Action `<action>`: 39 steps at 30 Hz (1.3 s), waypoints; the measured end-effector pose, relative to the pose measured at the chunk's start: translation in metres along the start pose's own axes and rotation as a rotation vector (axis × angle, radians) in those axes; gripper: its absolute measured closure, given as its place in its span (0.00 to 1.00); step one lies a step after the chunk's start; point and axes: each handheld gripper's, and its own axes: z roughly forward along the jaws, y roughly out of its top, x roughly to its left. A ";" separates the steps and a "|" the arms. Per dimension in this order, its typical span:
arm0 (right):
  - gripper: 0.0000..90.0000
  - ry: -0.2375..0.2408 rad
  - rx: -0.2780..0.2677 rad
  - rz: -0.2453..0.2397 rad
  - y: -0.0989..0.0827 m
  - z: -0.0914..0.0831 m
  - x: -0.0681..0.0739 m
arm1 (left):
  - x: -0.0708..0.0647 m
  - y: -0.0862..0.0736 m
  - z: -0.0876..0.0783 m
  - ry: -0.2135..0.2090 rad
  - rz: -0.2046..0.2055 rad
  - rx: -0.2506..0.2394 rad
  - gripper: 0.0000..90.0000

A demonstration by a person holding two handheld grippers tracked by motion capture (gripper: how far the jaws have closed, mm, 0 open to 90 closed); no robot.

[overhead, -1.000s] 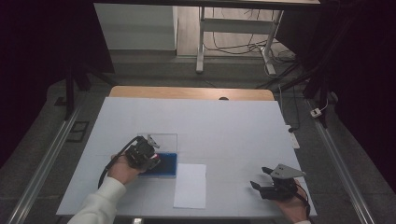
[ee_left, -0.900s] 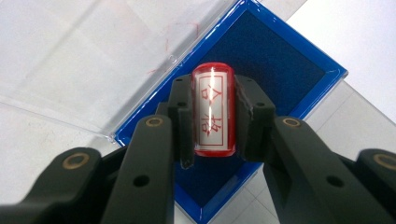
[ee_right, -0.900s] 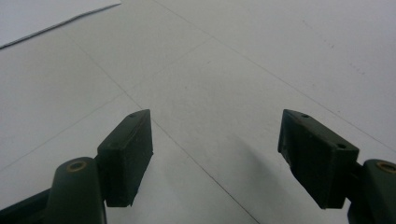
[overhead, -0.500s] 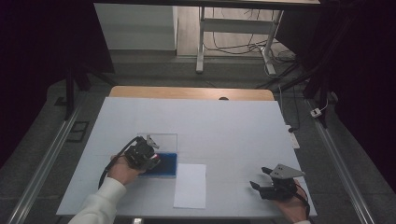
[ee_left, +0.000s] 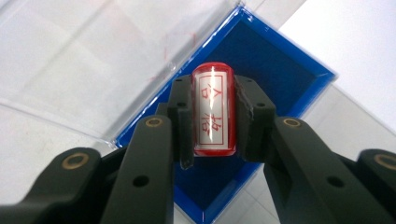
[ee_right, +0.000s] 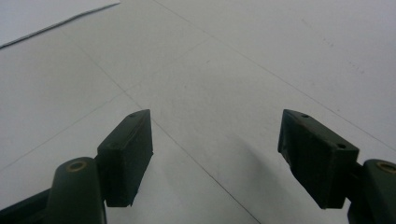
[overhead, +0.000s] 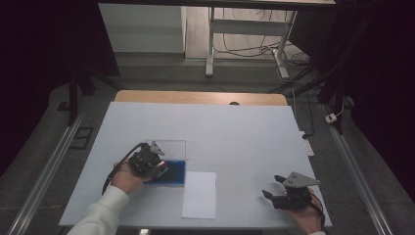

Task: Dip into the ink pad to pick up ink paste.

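Note:
A red stamp [ee_left: 212, 112] with a white face and red characters is clamped between my left gripper's [ee_left: 211, 116] jaws, held over the blue ink pad case [ee_left: 266, 70]. The case's clear lid [ee_left: 93, 60] lies open beside it. In the high view my left gripper [overhead: 155, 167] sits at the left end of the blue case [overhead: 173, 172], with the clear lid [overhead: 172, 147] behind it. A white sheet of paper [overhead: 199, 194] lies just right of the case. My right gripper [overhead: 274, 187] rests open near the table's front right, nothing between its fingers [ee_right: 128, 154].
The white table top [overhead: 235, 132] spreads wide behind and between the grippers. A wooden strip [overhead: 195, 97] runs along its far edge. Metal rails [overhead: 39, 181] flank both sides. A corner of paper [ee_right: 42, 14] shows in the right gripper view.

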 end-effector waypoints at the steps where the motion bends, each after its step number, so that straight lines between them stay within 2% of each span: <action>1: 0.29 -0.005 0.001 -0.002 0.000 0.000 0.000 | 0.001 -0.002 -0.002 -0.008 0.000 -0.016 0.78; 4: 0.29 -0.001 -0.007 0.006 -0.001 0.000 -0.002 | 0.003 -0.002 -0.012 -0.034 -0.015 -0.075 0.78; 6: 0.29 -0.007 0.001 0.005 -0.001 0.000 -0.002 | 0.002 0.001 -0.019 -0.036 -0.010 -0.094 0.78; 10: 0.29 -0.002 -0.002 0.003 -0.001 0.000 -0.002 | -0.001 0.006 -0.031 -0.028 0.007 -0.111 0.78; 13: 0.29 -0.006 -0.004 0.003 -0.001 -0.001 -0.001 | -0.005 0.009 -0.037 -0.031 0.020 -0.106 0.78; 19: 0.29 -0.002 -0.003 0.000 -0.001 -0.001 -0.001 | -0.009 0.010 -0.042 -0.001 0.047 -0.118 0.78; 27: 0.29 -0.002 -0.002 0.000 -0.001 -0.001 -0.001 | -0.009 0.010 -0.051 0.001 0.053 -0.145 0.78; 32: 0.29 -0.002 -0.003 0.002 -0.001 -0.001 -0.001 | -0.009 0.009 -0.051 -0.019 0.055 -0.138 0.78; 39: 0.29 0.000 -0.002 -0.002 -0.001 0.000 -0.001 | -0.008 0.006 -0.032 -0.052 0.055 -0.093 0.78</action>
